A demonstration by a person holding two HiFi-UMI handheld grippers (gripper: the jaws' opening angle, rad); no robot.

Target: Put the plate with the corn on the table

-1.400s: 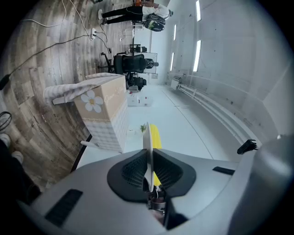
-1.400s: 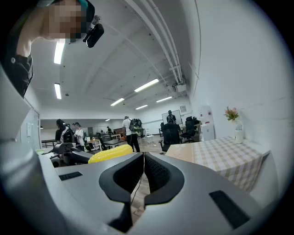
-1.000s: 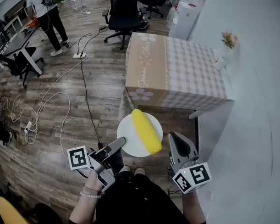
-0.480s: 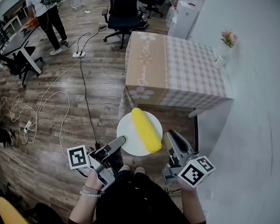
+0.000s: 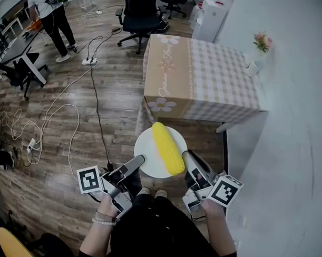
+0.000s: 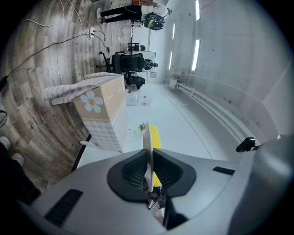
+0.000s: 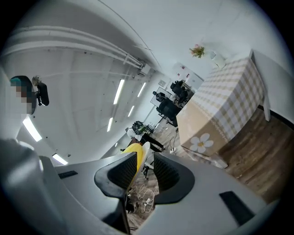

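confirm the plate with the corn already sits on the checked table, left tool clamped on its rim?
Not on it: the head view shows the plate with the corn held in the air, short of the checked table. The left tool is clamped on its rim.

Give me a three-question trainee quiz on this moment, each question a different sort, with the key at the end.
1. True or false: the plate already rests on the table.
2. What lies on the plate? A. corn B. a banana C. nothing
3. Fill in: the left gripper is shut on the plate's ____.
Key: 1 false; 2 A; 3 rim.
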